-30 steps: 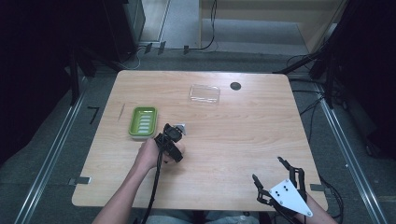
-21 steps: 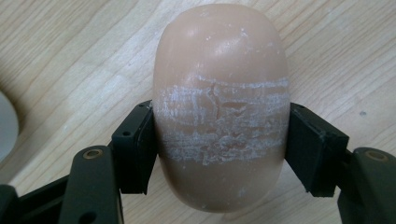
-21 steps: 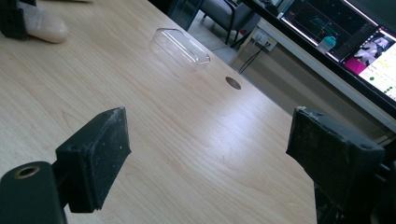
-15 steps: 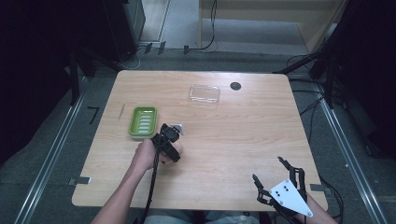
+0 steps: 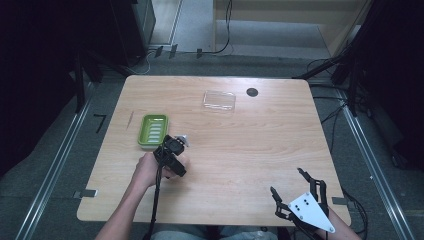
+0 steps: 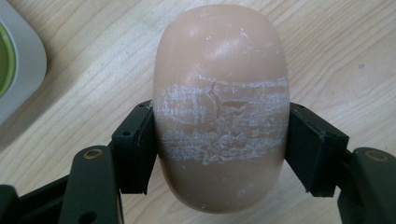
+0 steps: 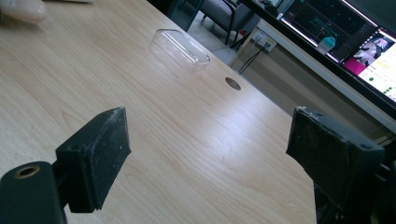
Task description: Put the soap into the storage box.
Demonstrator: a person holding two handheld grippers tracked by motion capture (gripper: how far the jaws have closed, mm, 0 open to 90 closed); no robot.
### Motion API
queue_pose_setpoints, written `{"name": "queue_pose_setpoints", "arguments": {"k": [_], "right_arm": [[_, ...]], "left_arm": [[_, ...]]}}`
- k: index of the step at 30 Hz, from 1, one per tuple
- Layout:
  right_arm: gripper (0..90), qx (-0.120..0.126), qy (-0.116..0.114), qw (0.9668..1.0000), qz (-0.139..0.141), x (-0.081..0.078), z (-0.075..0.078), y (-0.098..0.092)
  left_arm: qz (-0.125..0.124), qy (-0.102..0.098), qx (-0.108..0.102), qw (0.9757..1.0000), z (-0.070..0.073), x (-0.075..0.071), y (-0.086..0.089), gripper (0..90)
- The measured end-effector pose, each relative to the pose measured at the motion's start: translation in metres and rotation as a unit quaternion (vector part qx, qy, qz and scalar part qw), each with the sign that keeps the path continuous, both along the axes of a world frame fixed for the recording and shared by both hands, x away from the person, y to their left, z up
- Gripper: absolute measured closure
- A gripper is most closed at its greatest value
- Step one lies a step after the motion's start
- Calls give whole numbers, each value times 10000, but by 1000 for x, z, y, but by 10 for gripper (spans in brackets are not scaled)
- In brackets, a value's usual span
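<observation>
A beige oval soap bar (image 6: pixel 219 70), scuffed white across its middle, is clamped between the two black jaws of my left gripper (image 6: pixel 219 140) just over the wooden table. From above, the left gripper (image 5: pixel 172 152) sits just right of a green soap dish (image 5: pixel 153 131), whose grey rim (image 6: pixel 18 70) edges into the left gripper view. My right gripper (image 5: pixel 286 180) rests near the table's front right corner. Its jaws (image 7: pixel 205 140) are wide open with nothing between them.
A clear plastic lid (image 5: pixel 219 100) lies at the back middle of the table (image 5: pixel 280 135), also seen ahead of the right gripper (image 7: pixel 182 46). A dark round cable hole (image 5: pixel 252 92) sits just right of it. Monitors stand beyond the table's far edge.
My left gripper has shifted slightly left and toward the person with the soap still in it. The right gripper has stayed put.
</observation>
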State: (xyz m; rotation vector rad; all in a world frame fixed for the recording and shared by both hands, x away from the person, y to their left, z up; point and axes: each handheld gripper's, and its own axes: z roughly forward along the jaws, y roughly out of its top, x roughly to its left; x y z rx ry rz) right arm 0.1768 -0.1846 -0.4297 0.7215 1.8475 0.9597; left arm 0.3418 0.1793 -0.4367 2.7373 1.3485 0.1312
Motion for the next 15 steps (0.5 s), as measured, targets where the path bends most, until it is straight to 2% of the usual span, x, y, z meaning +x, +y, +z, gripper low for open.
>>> {"name": "queue_pose_setpoints", "arguments": {"k": [7,15], "right_arm": [[132,2,5,10000,-2,0,0,0],[131,3,13,10000,7,0,0,1]], "left_arm": [[96,-5,4,10000,1,-5,9,337],[348,-56,-72,9994,5,-10,22,337]]}}
